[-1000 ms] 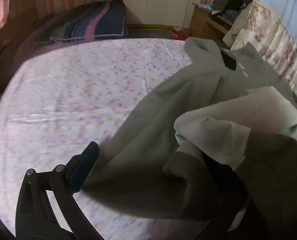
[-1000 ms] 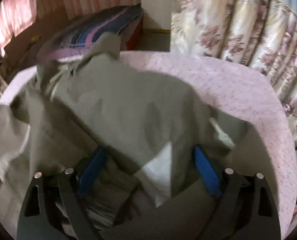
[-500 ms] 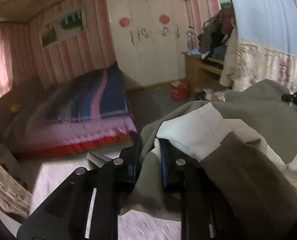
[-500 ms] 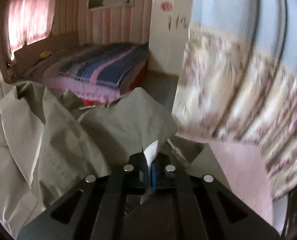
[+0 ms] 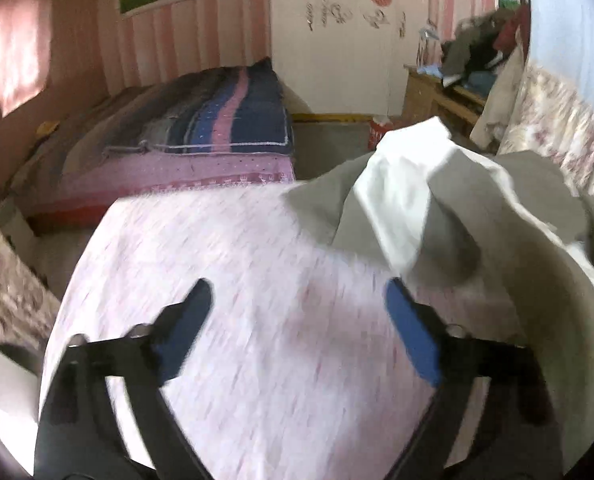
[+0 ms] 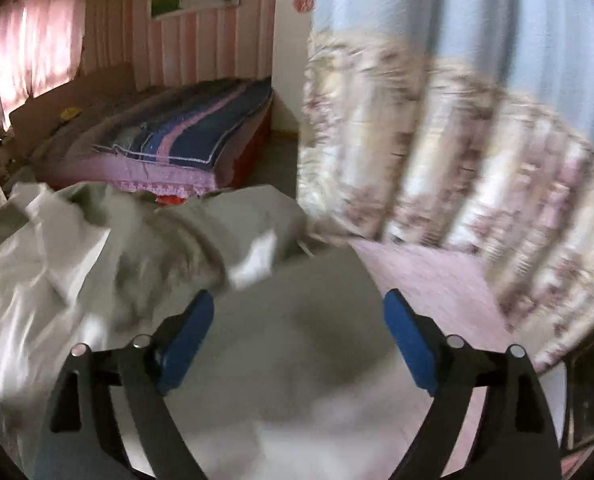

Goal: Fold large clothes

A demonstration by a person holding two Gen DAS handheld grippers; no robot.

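Observation:
A large grey garment with a white lining (image 5: pixel 449 216) lies bunched on the pink flowered sheet (image 5: pixel 225 264), to the right in the left wrist view. My left gripper (image 5: pixel 297 300) is open and empty over bare sheet, the garment just beyond its right finger. In the right wrist view the garment (image 6: pixel 185 240) lies crumpled ahead and to the left. My right gripper (image 6: pixel 299 308) is open and empty above its grey cloth. Both views are motion-blurred.
A second bed with a blue and pink striped blanket (image 5: pixel 217 120) stands beyond a strip of floor. A flowered curtain (image 6: pixel 437 152) hangs close on the right. A wooden dresser piled with clothes (image 5: pixel 457 80) and a white wardrobe (image 5: pixel 337 40) stand at the back.
Both grippers were shut on the garment and held it up half a second ago. Both have opened and let go; the garment has dropped onto the sheet.

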